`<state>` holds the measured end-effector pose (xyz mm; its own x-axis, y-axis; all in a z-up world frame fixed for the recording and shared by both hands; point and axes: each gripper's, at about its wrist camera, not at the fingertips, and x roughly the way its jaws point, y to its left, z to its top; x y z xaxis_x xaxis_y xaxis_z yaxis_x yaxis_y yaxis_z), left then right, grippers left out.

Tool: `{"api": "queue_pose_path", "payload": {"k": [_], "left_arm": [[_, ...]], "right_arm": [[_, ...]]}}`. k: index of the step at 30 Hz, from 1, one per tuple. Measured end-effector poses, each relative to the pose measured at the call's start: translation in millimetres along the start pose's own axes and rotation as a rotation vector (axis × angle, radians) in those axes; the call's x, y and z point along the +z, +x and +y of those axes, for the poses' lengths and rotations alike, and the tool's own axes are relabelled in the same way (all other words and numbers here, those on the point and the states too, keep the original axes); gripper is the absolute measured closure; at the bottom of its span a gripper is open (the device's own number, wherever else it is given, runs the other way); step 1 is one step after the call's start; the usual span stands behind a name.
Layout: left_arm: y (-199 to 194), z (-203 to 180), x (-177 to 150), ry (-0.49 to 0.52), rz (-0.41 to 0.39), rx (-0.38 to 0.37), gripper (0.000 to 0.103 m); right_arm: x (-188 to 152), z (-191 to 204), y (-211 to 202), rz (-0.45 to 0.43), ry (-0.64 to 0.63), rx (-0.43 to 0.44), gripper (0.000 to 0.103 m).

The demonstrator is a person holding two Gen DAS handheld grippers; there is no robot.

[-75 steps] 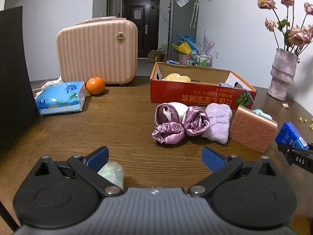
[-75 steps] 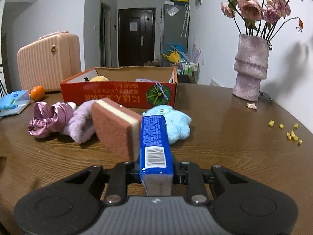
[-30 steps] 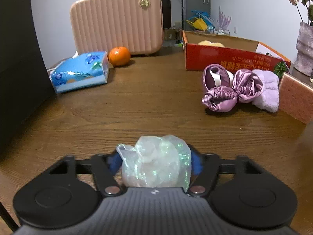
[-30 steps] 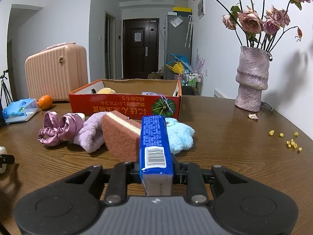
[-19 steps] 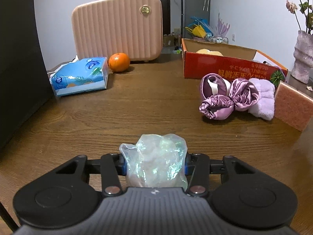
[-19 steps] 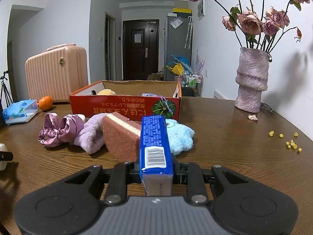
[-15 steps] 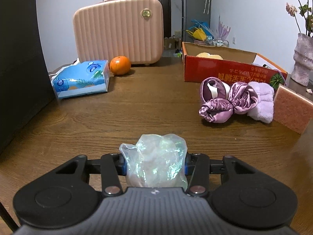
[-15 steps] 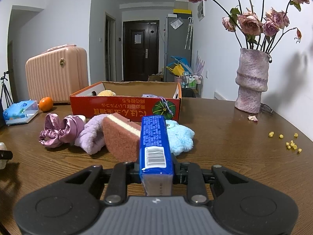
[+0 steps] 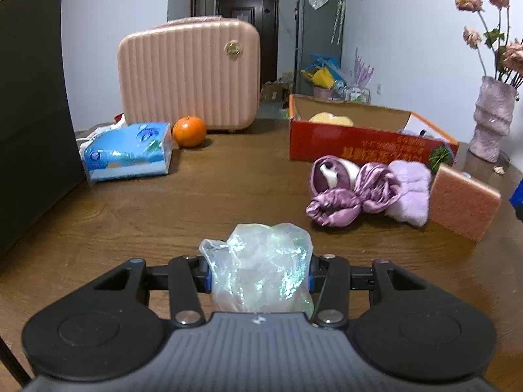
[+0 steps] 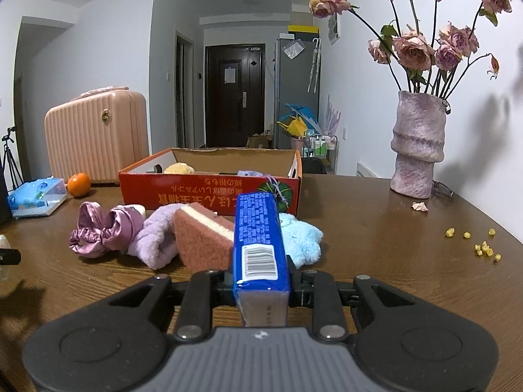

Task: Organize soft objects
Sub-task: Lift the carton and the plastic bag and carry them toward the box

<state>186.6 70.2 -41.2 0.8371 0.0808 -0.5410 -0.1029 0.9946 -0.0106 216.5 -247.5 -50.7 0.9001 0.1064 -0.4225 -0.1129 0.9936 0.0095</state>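
Lower centre, each view: left gripper point(image 9: 260, 276) clamps a crumpled plastic bag point(image 9: 261, 274); right gripper point(image 10: 261, 281) clamps a blue packet point(image 10: 260, 238), long axis pointing ahead. Mid-frame, sponge point(image 10: 202, 240) and cloths. Beyond, the red box point(image 10: 209, 192) lies straight ahead of the right gripper, seemingly nearer.

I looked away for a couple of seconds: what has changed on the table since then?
The left gripper, open then beside the iridescent bag, has shut on it and lifted it slightly. The right gripper still clamps the blue pack, raised a little. The scrunchie, sponge and red box stayed put.
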Motion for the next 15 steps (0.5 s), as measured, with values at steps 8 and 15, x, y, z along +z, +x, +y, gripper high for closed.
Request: {"api": "queue_pose_path", "payload": {"k": [8, 15], "left_arm": [[-10.0, -11.9, 7.9, 0.009, -0.041, -0.031, 0.057], [-18.6, -20.6, 20.3, 0.013, -0.082, -0.056, 0.057]], "right_arm": [[7.3, 2.1, -6.8, -0.034, -0.006, 0.005, 0.08], [14.8, 6.4, -9.8, -0.054, -0.02, 0.019, 0.08]]}}
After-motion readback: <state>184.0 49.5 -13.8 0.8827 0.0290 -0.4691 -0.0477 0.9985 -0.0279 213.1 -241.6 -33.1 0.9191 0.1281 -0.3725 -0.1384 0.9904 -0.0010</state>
